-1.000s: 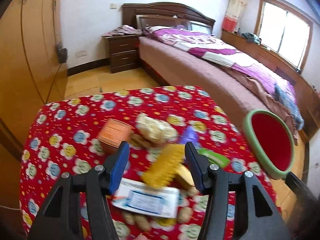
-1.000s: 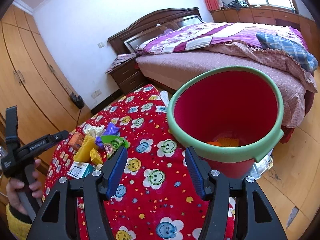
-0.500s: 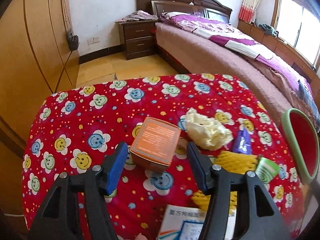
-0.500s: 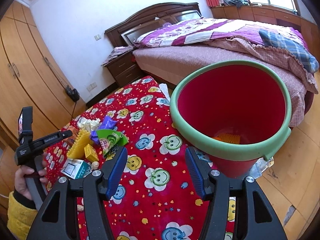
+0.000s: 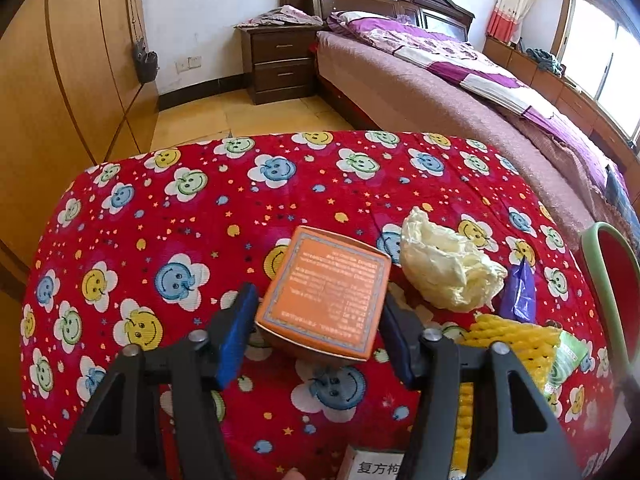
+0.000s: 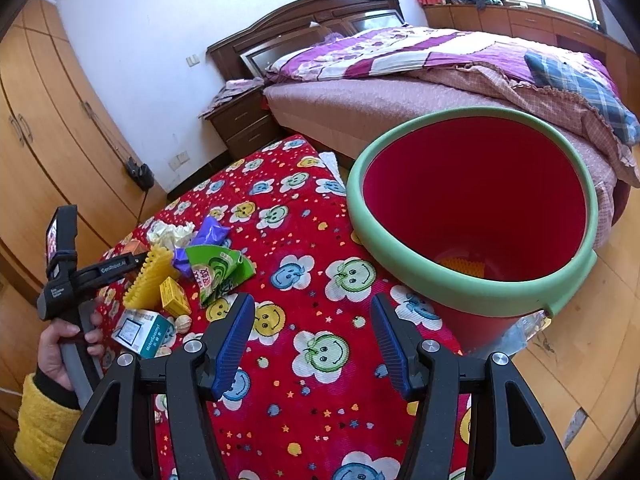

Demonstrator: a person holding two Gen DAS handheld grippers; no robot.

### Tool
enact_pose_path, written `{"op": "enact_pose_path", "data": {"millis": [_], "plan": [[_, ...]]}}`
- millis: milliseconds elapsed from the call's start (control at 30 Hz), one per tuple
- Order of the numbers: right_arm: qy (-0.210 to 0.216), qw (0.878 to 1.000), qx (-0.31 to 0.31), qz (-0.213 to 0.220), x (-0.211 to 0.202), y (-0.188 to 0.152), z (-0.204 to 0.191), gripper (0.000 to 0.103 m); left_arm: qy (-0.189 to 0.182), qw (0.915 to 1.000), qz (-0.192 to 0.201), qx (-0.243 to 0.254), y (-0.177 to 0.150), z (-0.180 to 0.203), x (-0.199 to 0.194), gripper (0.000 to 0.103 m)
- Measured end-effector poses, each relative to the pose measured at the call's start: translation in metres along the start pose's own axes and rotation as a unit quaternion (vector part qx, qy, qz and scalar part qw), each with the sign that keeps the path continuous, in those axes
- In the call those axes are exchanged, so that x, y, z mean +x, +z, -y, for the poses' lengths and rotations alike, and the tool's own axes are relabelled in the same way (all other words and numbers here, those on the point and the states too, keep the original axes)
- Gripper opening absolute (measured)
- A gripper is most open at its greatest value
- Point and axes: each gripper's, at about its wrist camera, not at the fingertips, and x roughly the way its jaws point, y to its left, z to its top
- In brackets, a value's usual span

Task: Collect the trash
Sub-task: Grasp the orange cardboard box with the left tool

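Progress: early, by my reading. One yellow ribbed piece already lies at the bottom of the red bucket (image 6: 476,216), low centre of its mouth in the right wrist view. Most trash is not yet collected: it sits clustered at middle left of that frame on the red smiley cloth (image 6: 320,320): crumpled cream wrapper (image 5: 448,268), purple wrapper (image 5: 520,292), green packet (image 6: 220,270), yellow ribbed piece (image 6: 150,280), small yellow box (image 6: 174,302), white medicine box (image 6: 140,332).

Current target: orange box (image 5: 326,296), centre of the left wrist frame, resting tilted on the cloth.

My left gripper (image 5: 320,338): jaws have just been closing, the box's near end between them. Left blue pad stands just off the box's left edge; right pad at its right edge, contact unclear. Not yet clamped, I judge.

My right gripper (image 6: 312,344): jaws part-open, nothing between them, over bare cloth at lower centre, bucket just to upper right.
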Motion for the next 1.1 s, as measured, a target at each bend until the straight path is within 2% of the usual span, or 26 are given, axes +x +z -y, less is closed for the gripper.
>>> {"op": "enact_pose_path", "data": {"millis": [300, 600, 767, 967, 1100], "plan": [[0.003, 1.000, -0.006, 0.003, -0.003, 0.000, -0.008, 0.061, -0.012, 0.9997, 0.018, -0.015, -0.007, -0.013, -0.024, 0.053], [0.019, 0.999, -0.041, 0.004, 0.000, 0.007, -0.042, 0.061, 0.011, 0.9985, 0.040, -0.035, -0.023, -0.044, -0.064, 0.053], [0.032, 0.997, -0.065, 0.000, 0.008, 0.011, -0.070, 0.061, 0.024, 0.9970, 0.038, -0.063, -0.036, -0.066, -0.067, 0.053], [0.046, 0.994, -0.098, -0.012, 0.023, 0.012, -0.105, 0.061, 0.011, 0.9950, 0.033, -0.094, -0.046, -0.083, -0.062, 0.053], [0.057, 0.992, -0.110, -0.030, 0.038, 0.011, -0.126, 0.061, 0.013, 0.9945, 0.039, -0.096, -0.049, -0.083, -0.059, 0.053]]}}
